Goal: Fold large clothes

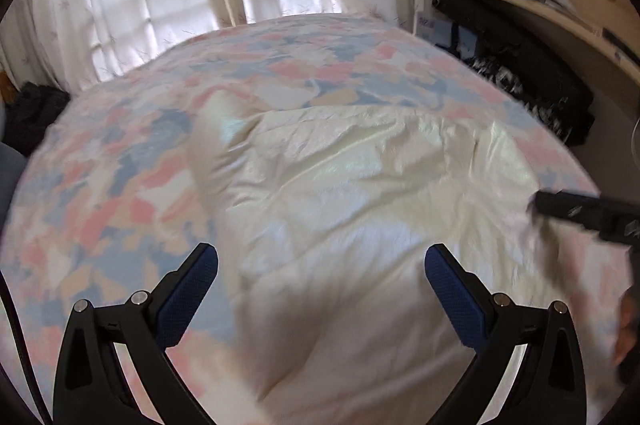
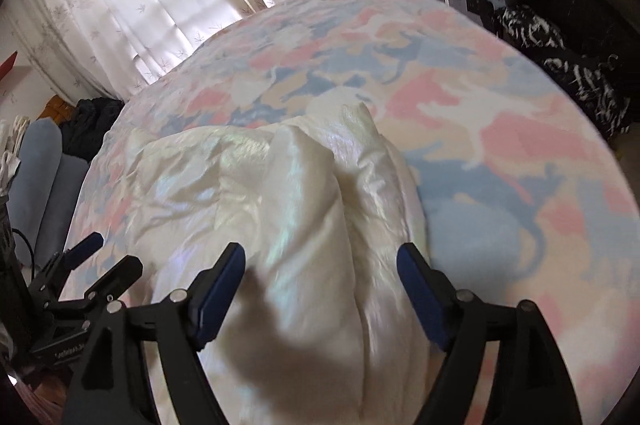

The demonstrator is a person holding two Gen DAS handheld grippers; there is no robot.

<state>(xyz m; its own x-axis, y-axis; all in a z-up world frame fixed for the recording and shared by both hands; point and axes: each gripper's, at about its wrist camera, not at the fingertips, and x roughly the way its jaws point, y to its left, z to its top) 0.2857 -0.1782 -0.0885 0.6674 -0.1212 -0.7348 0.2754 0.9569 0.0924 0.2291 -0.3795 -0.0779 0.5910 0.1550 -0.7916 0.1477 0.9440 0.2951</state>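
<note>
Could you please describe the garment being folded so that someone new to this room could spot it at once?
Start at the bed with the pink, blue and beige patterned cover below the curtained window. The garment lies crumpled on its near side. It is the only plain, shiny cream piece there, with a faint pearly sheen.

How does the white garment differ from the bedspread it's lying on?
The white garment is plain, shiny cream; the bedspread is matte, patterned in pink, blue and beige. The garment is bunched into puffy folds; the bedspread lies mostly flat. The garment covers only part of the bedspread. Both are soft fabric.
</note>
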